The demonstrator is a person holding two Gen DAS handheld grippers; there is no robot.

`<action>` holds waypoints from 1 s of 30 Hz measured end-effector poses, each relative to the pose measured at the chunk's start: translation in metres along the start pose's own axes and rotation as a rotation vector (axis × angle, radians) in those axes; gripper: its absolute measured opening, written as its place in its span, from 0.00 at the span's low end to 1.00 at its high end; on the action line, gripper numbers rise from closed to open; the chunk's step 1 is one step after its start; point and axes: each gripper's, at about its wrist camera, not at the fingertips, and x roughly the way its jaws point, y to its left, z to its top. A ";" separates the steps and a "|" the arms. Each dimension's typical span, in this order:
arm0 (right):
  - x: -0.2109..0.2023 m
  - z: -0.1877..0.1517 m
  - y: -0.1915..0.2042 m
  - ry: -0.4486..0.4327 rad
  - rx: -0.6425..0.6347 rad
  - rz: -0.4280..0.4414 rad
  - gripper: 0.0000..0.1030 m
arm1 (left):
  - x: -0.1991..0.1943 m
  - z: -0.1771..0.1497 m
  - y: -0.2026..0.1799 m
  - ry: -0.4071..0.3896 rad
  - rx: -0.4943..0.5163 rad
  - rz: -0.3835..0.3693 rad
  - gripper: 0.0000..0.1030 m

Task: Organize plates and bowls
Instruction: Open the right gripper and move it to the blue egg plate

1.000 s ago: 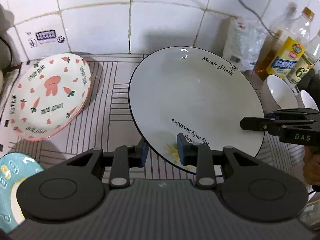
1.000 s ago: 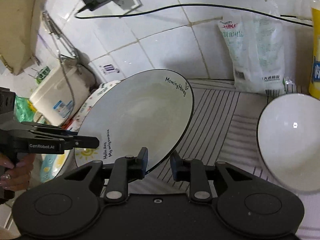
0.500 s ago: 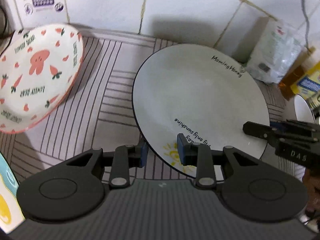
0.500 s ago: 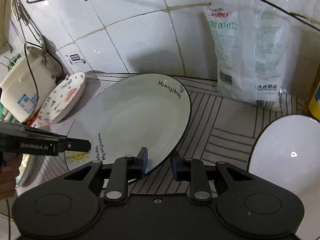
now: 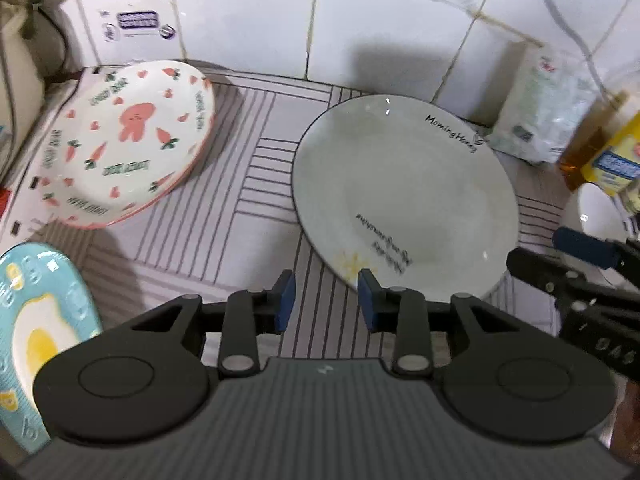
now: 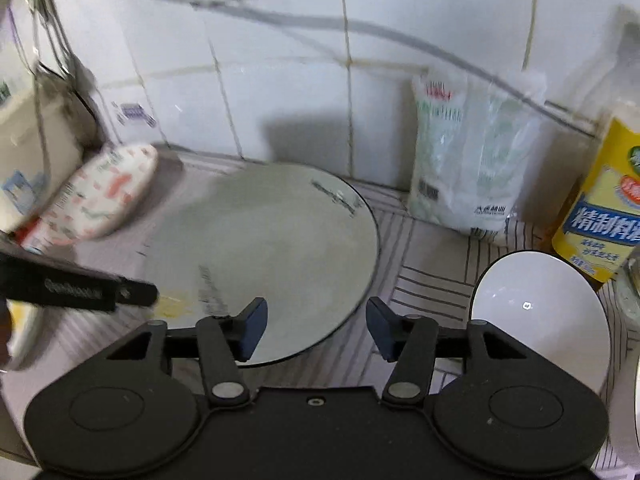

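The big white plate (image 5: 404, 196) with a thin black rim and black lettering lies on the striped mat (image 5: 224, 220), also seen in the right wrist view as the white plate (image 6: 272, 264). My left gripper (image 5: 326, 300) is at its near left rim, jaws opening, the rim just ahead of the right pad and not pressed. My right gripper (image 6: 316, 328) hovers over the near right rim, jaws opening wide, pads clear of it. That right gripper (image 5: 560, 256) also shows at the plate's right edge. A left finger (image 6: 120, 294) reaches in from the left.
A pink carrot-and-bunny plate (image 5: 128, 140) leans tilted at the back left. A blue plate with an egg picture (image 5: 36, 320) sits at the near left. A white bowl (image 6: 536, 320) stands right of the plate. A plastic bag (image 6: 468, 160) and a yellow-labelled bottle (image 6: 600, 208) stand against the tiled wall.
The white plate was held tilted by both grippers; now it rests on the mat. Both jaws have let go of its rim, the right one spreading much wider, and both have drawn back a little.
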 end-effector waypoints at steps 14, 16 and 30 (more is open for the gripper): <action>-0.096 -0.021 0.063 -0.156 0.033 0.046 0.70 | -0.102 -0.058 0.054 -0.071 0.058 -0.039 0.40; -0.108 -0.024 0.079 -0.172 0.028 0.065 0.70 | -0.116 -0.065 0.067 -0.078 0.052 -0.042 0.40; -0.119 -0.053 0.182 -0.194 -0.045 0.192 0.70 | -0.139 -0.107 0.187 -0.148 -0.039 0.053 0.45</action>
